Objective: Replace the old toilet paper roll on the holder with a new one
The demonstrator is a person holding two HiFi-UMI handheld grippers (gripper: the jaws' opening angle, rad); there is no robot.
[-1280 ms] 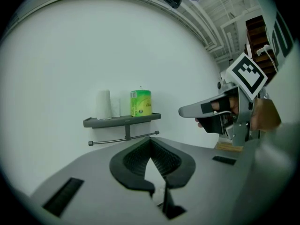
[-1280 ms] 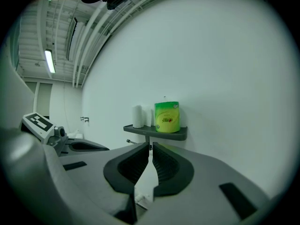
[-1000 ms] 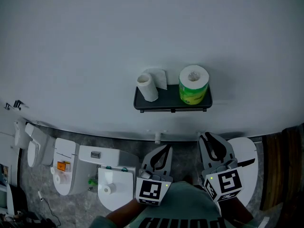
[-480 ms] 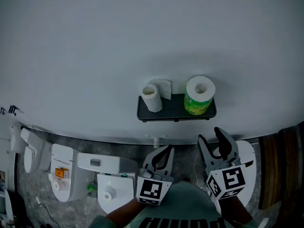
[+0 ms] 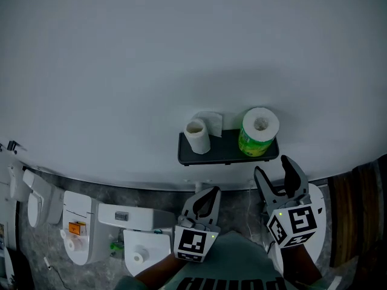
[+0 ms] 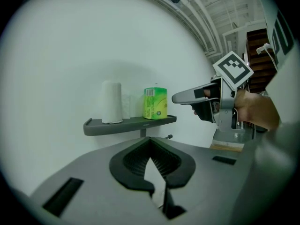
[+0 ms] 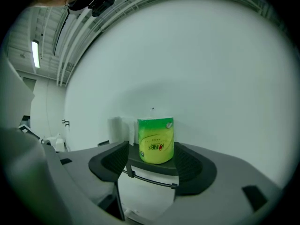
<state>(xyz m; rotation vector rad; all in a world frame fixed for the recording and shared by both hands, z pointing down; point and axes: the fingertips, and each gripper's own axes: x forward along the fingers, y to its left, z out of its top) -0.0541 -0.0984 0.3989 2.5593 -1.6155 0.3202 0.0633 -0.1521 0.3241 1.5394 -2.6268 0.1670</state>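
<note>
Grey left claw (image 5: 210,192), grey right claw (image 5: 273,165), black-lined; black-white marker cubes (image 5: 193,244).

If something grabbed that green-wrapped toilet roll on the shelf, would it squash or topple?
The green-wrapped roll is probably light and squashy, being wound paper. Its plastic wrap may be slippery. Upright on its flat end on the shelf, it looks stable.

Right gripper (image 5: 273,168) jaws newly wider apart, empty, nearer the shelf (image 5: 227,151).
</note>
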